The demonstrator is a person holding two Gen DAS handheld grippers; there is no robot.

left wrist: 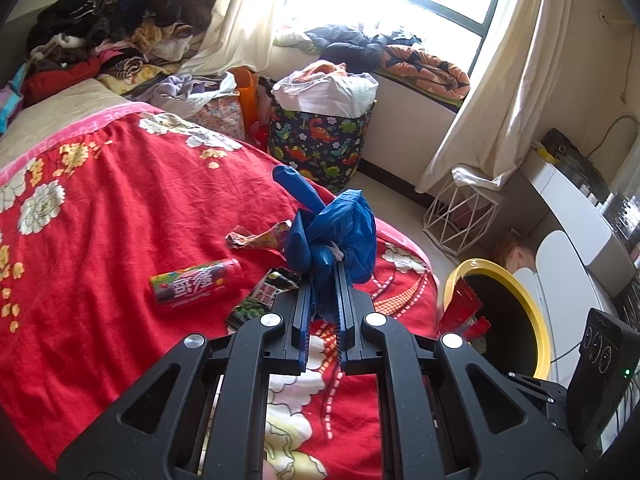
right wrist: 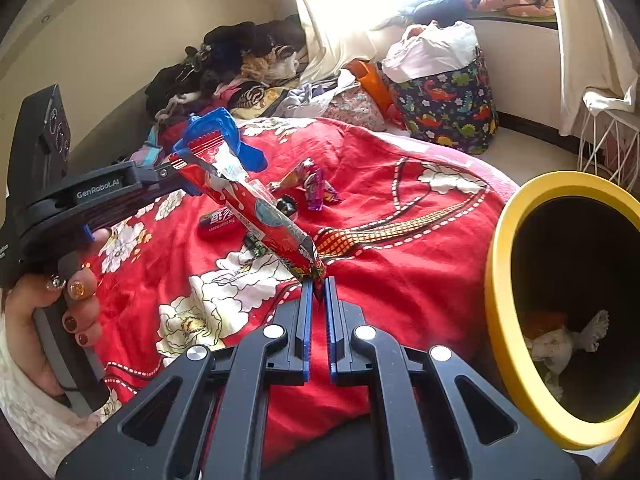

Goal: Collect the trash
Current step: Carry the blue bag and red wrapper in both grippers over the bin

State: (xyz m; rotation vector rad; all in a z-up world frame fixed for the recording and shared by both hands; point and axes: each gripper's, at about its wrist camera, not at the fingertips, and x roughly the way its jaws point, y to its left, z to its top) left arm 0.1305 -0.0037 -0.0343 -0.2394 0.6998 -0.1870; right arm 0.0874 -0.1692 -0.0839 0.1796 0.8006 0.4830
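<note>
My left gripper (left wrist: 323, 268) is shut on a crumpled blue glove (left wrist: 340, 232), held above the red flowered blanket (left wrist: 120, 208). In the right wrist view the left gripper (right wrist: 176, 166) shows at the left with the blue glove (right wrist: 224, 136). My right gripper (right wrist: 318, 280) is shut on the end of a long red snack wrapper (right wrist: 256, 204), held above the bed. On the blanket lie a red candy tube (left wrist: 196, 286), a dark wrapper (left wrist: 262, 296) and a crumpled colourful wrapper (left wrist: 260, 236). A yellow-rimmed bin (right wrist: 504, 308) stands right of the bed, with trash inside.
A dinosaur-print hamper (left wrist: 324, 140) full of laundry stands by the window. Clothes are piled at the bed's head (left wrist: 112, 20). A white wire basket (left wrist: 460, 216) and a white desk (left wrist: 572, 208) stand at the right.
</note>
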